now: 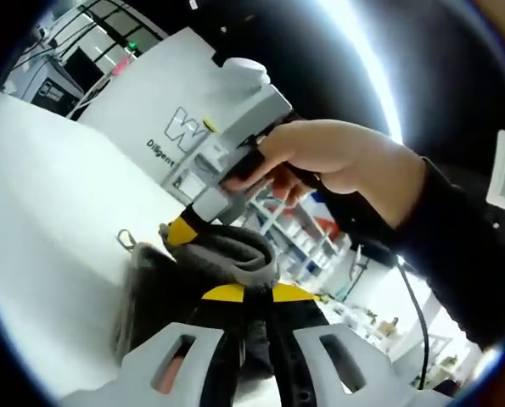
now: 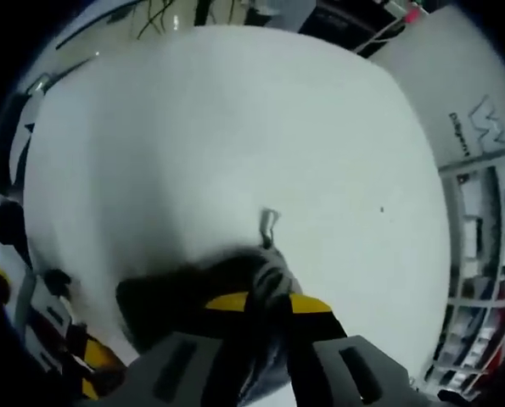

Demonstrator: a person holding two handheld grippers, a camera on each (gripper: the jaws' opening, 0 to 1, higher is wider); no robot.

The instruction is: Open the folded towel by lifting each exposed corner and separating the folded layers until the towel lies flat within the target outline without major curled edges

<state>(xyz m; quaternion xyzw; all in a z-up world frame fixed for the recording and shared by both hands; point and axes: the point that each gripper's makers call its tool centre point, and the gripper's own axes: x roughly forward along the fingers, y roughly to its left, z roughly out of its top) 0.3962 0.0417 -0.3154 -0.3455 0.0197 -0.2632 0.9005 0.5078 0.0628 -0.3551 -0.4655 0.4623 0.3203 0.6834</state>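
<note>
One towel (image 1: 235, 254), one white table (image 2: 235, 127), two grippers: left (image 1: 250, 295), right (image 2: 269, 303).

The towel (image 1: 235, 254) was dark grey with a paler grey edge, lying on a white worktop (image 1: 57, 254). Both grippers had light grey bodies and yellow-tipped jaws. The person's sleeve (image 1: 456, 246) was black.

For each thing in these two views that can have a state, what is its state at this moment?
Towel: dark grey, bunched and folded, not flat, gripped by both grippers.
Hanging loop: on the towel's edge, lying on the white table.
Left gripper: shut on the towel.
Right gripper: shut on the towel.
Hand: holding the right gripper's handle.
</note>
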